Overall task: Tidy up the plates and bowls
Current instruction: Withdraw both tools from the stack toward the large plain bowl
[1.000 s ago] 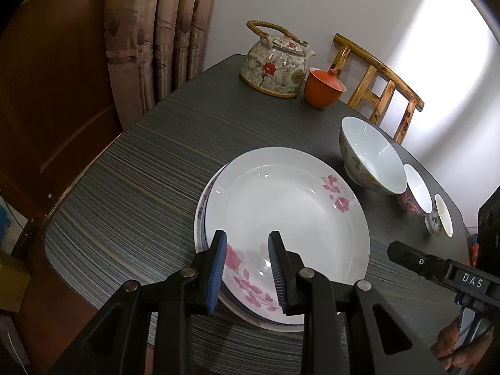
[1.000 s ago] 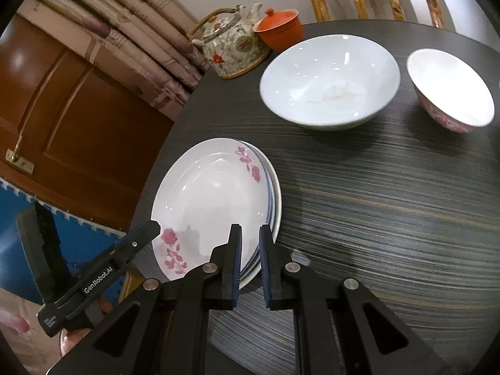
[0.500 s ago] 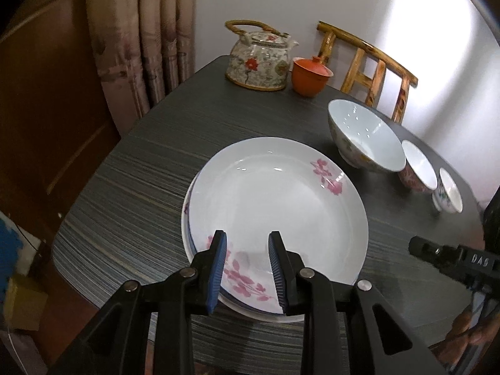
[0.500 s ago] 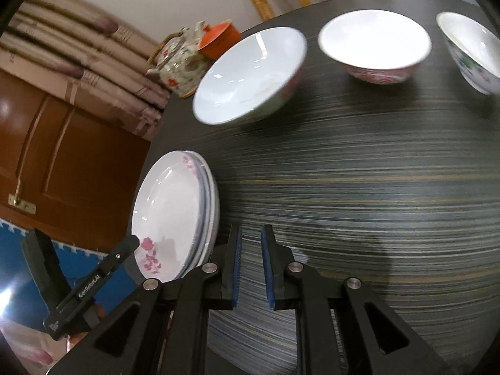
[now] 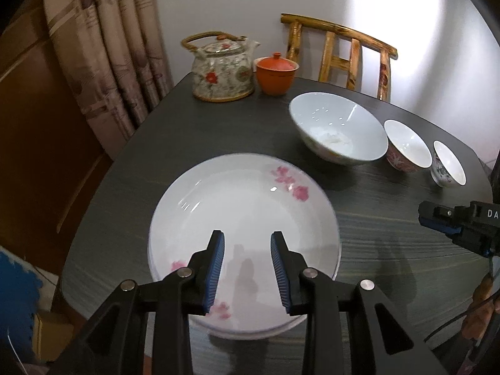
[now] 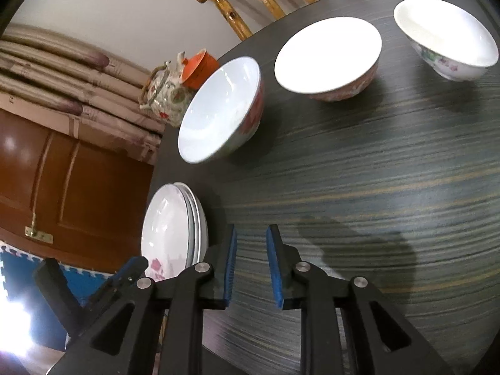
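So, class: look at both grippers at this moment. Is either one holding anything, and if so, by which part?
Nothing is held. The left gripper hangs open above the plate stack; the right gripper is open over the table.

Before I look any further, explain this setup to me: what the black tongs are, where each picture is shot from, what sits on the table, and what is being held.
There is no robot here. A person holds a two-finger tool in each hand, and a fisheye camera on each tool looks forward along its fingers.

The left wrist view shows the left gripper above a stack of plates with pink flowers. Its blue-padded fingers stand apart and hold nothing.

The right wrist view shows the right gripper over bare dark table, also open and empty.

On the table, beyond the plates, stand a large bowl, a medium bowl and a small bowl in a row. At the far edge are a floral teapot and an orange lidded cup. A wooden chair stands behind the table.
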Demonstrator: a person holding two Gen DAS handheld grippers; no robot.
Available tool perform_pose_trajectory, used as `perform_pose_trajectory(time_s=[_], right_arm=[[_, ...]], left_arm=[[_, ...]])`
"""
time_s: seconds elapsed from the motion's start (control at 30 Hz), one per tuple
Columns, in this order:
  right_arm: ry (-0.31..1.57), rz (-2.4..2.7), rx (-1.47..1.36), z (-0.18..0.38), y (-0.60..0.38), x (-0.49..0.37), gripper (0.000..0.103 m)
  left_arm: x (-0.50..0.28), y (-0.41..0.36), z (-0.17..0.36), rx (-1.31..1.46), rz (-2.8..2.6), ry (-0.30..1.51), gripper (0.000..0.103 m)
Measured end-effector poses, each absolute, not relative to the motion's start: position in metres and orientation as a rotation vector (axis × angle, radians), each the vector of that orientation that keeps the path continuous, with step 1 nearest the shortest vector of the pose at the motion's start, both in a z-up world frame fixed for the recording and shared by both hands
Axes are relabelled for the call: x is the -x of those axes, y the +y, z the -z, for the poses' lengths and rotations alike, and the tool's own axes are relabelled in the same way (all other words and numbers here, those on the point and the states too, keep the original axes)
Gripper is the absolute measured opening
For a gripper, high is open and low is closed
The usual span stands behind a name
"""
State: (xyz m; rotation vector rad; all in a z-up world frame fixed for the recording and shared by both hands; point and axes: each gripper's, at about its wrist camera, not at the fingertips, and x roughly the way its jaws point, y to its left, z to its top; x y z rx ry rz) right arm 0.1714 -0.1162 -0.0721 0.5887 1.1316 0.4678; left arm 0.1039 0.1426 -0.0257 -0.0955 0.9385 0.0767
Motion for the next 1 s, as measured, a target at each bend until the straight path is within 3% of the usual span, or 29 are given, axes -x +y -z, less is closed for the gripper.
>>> perform_pose_trajectory(time_s=[0.3, 0.67, 0.87, 1.0], right_arm=[[1.108, -0.476, -0.646, 0.067, -0.123, -0.197, 0.034], [1.111, -0.453, -0.797, 0.075, -0.130, -0.227, 0.038], [1.099, -0.451, -0.824, 0.074, -0.122, -0.240, 0.049], [1.110, -0.428, -0.826, 0.076, -0.117, -0.251, 0.051]], left_arm=[[-0.160, 0.119, 0.018, 0.030, -0.041, 0.939, 0.031], [-0.239, 0.125, 0.010, 0.156, 0.072, 0.978, 0.031], [-0.274, 0.124, 0.013, 0.149, 0.117, 0.993, 0.035], [-0.295, 0.132, 0.025, 0.179, 0.139, 1.027, 0.035]])
